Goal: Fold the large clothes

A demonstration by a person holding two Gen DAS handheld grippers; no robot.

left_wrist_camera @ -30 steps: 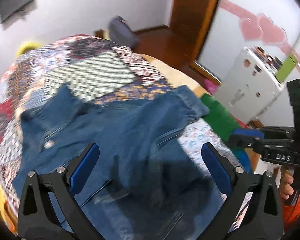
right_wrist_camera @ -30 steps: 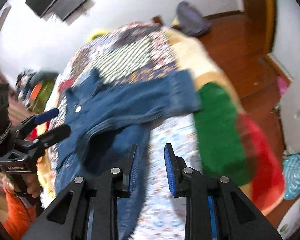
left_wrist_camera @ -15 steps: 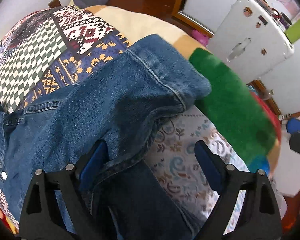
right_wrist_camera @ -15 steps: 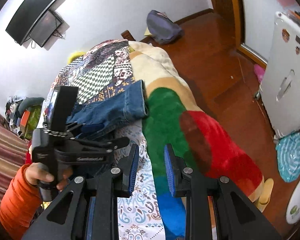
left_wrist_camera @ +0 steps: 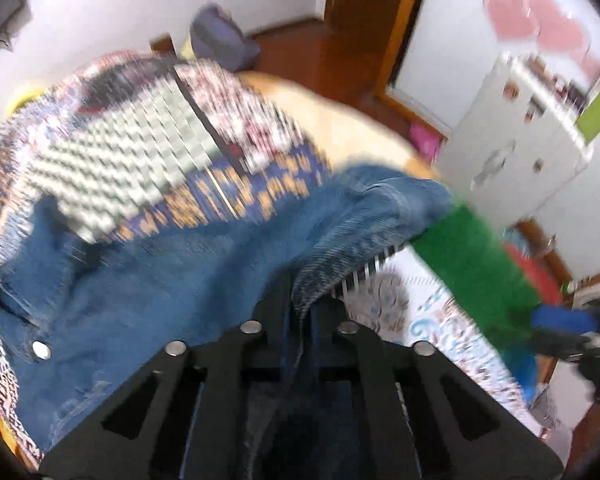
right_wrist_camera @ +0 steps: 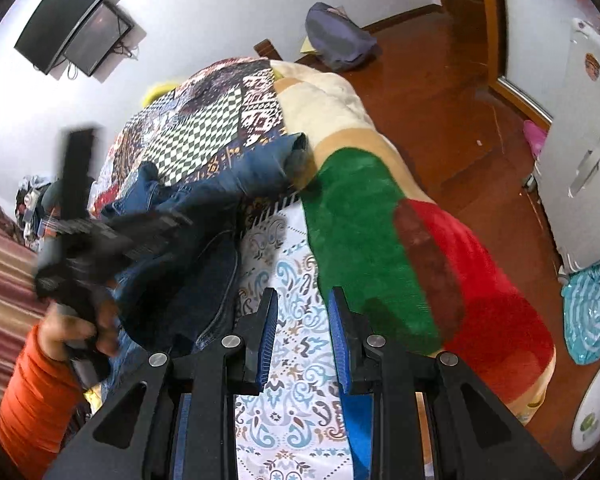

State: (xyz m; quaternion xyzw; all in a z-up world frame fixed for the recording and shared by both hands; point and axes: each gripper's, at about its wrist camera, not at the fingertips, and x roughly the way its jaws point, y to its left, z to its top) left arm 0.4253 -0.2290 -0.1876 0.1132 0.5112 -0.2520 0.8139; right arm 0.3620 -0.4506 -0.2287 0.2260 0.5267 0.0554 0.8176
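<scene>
A blue denim jacket (left_wrist_camera: 172, 280) sprawls across the lower left and centre of the frame, crumpled, one sleeve reaching toward the right. A silver snap button shows at lower left, though blur softens detail.

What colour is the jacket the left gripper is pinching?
Blue denim jacket, clamped in the left gripper; sharpest in the right wrist view.

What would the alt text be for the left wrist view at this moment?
The left gripper is shut on a fold of the blue denim jacket, which lies across a patchwork quilt on a bed. The image is motion-blurred; a white cabinet stands at right.
</scene>
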